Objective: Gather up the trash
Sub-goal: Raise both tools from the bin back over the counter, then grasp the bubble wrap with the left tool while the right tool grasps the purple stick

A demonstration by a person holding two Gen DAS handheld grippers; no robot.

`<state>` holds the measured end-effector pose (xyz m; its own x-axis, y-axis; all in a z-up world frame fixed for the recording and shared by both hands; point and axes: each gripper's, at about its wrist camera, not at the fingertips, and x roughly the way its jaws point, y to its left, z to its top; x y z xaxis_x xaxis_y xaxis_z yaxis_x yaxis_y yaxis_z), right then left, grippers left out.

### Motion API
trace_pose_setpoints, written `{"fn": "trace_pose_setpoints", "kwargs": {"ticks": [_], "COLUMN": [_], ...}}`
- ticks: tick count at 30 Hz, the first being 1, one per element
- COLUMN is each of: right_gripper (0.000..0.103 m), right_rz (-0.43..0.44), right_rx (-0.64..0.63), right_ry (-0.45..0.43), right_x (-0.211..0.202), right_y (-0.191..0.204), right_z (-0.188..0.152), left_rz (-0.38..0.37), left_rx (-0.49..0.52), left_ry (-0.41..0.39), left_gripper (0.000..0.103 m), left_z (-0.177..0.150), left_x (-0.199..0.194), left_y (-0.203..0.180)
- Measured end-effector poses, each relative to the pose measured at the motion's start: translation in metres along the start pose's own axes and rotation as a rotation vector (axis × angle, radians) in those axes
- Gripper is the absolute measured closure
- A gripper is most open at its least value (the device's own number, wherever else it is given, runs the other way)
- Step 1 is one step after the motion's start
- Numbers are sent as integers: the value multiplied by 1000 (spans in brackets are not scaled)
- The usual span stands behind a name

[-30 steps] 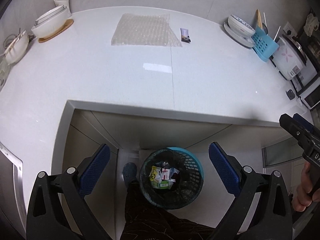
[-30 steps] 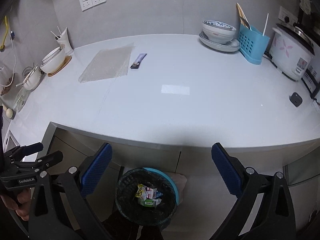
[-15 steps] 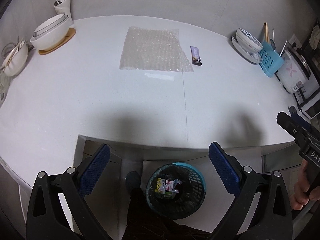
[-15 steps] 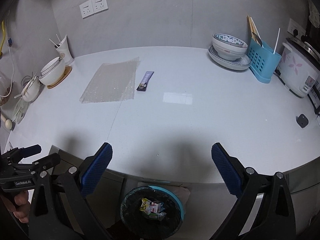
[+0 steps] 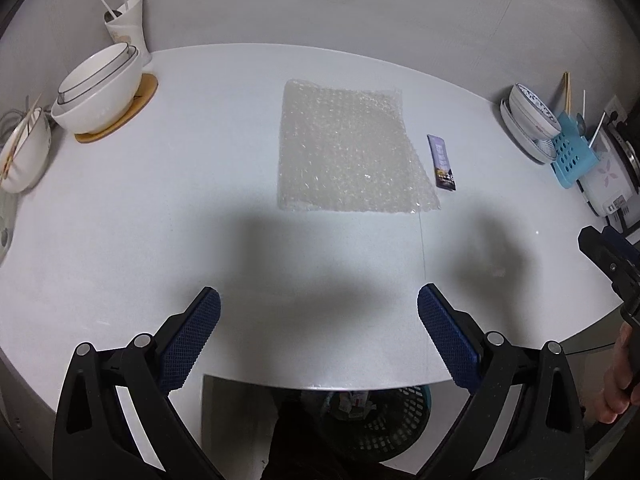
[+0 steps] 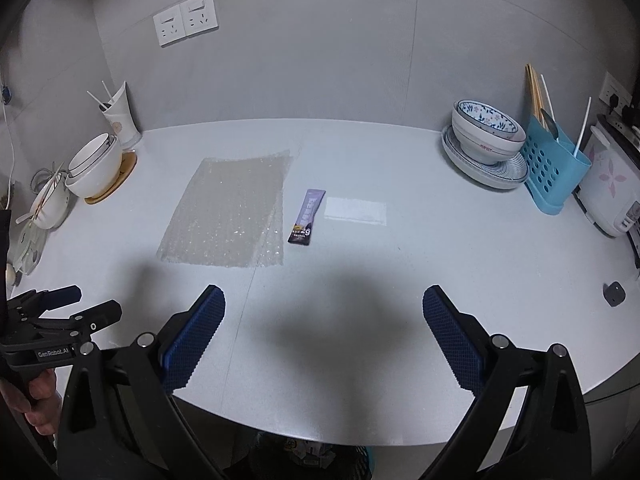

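Two pieces of trash, a bubble wrap sheet [image 5: 348, 152] and a purple wrapper [image 6: 307, 217], lay mid-table as the left tool [image 5: 318, 334] and right tool [image 6: 324, 330] hovered spread and empty (bin [image 5: 376, 420] below); reaching and pinching one likely came next

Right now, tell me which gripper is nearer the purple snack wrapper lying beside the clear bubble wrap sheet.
Probably right, though it's close. The right gripper hovers open just in front of the purple snack wrapper; the left gripper, also open, sits further left, facing the bubble wrap sheet.
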<state>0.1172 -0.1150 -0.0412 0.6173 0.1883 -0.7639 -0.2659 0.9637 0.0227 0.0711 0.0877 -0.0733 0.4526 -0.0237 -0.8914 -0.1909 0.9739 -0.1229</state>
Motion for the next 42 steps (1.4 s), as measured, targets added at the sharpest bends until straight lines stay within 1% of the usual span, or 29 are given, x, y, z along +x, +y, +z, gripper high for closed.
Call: {"fn": "trace_pose_setpoints", "kwargs": {"ticks": [4, 10, 13, 17, 22, 24, 27, 30, 34, 36, 37, 39, 40, 42], "right_gripper": [8, 8, 8, 10, 17, 21, 25, 34, 43, 49, 51, 55, 57, 63], "right_rz": [-3, -19, -27, -41, -69, -65, -70, -73, -81, -86, -89, -86, -79, -77], "right_rx": [-2, 2, 13, 36, 88, 112, 139, 146, 146, 140, 140, 142, 138, 132], "right_ry": [8, 44, 80, 127, 212, 243, 301, 340, 373, 377, 381, 391, 395, 400], "right_x": [15, 48, 69, 99, 146, 163, 189, 208, 222, 225, 226, 228, 229, 229], "right_y": [9, 18, 20, 23, 19, 16, 13, 14, 15, 16, 16, 15, 16, 14], "right_z": [17, 40, 50, 62, 74, 74, 75, 74, 74, 75, 75, 76, 76, 76], "left_rz": [3, 0, 7, 20, 37, 46, 60, 71, 85, 99, 103, 101, 105, 113], "left_rx": [1, -4, -1, -4, 2, 7, -4, -15, -3, 12, 15, 23, 33, 31], "left_ry": [11, 38, 55, 81, 128, 143, 168, 198, 209, 210, 214, 223, 230, 247], "left_gripper": [6, 6, 6, 6, 7, 7, 7, 7, 8, 11, 13, 27, 30, 40], "left_z": [21, 52, 69, 88, 109, 116, 126, 133, 137, 138, 137, 137, 137, 136], "left_x": [14, 39, 54, 77, 111, 126, 145, 163, 174, 175, 175, 172, 171, 169], "left_y": [7, 14, 16, 17, 10, 6, 4, 0, -8, -14, -16, -23, -27, -32]}}
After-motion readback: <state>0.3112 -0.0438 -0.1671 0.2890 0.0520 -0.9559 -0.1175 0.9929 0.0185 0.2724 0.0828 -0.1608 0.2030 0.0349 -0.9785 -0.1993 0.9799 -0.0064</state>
